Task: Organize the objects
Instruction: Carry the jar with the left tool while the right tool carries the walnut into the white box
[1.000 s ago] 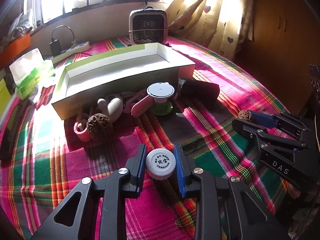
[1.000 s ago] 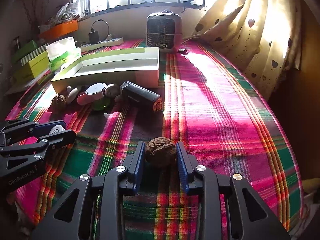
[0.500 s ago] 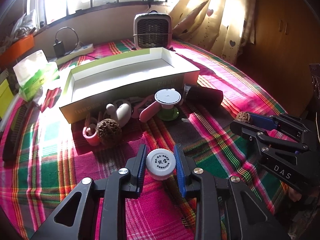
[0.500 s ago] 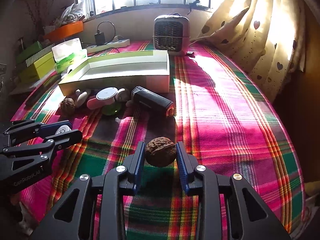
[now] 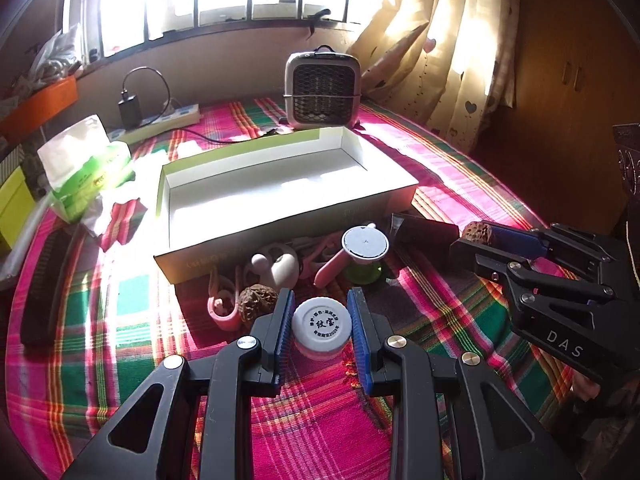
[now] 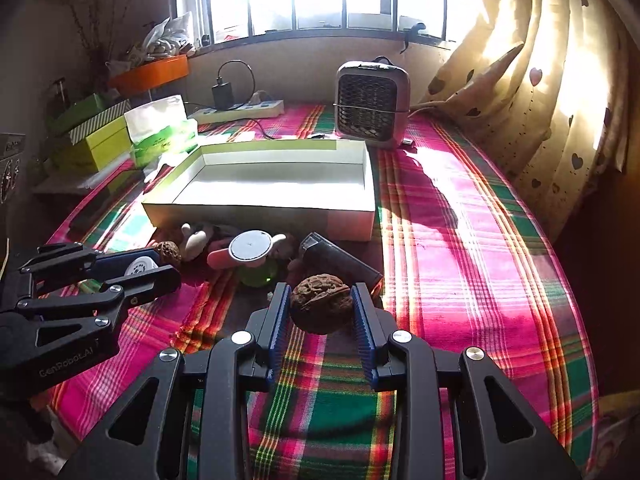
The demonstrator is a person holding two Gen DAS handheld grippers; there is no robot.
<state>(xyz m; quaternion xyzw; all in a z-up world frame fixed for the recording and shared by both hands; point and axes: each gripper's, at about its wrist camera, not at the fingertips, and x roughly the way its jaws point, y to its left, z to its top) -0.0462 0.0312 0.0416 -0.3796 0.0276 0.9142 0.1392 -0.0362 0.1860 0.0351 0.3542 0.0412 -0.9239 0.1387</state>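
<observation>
Covering the table, a plaid cloth [image 5: 120, 312] lies sunlit below left hand-held gripper [image 5: 321, 322] clamping a jar [image 5: 321, 326], right [image 6: 321, 308] a walnut [image 6: 321, 308].

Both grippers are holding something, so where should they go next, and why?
Probably forward, over the open box. The right hand-held gripper holds a walnut, the left hand-held gripper a white jar, and nothing lies in the box.

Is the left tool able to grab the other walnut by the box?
Probably not right now: the left tool is already shut on the white jar. The walnut itself lies uncovered, just ahead.
</observation>
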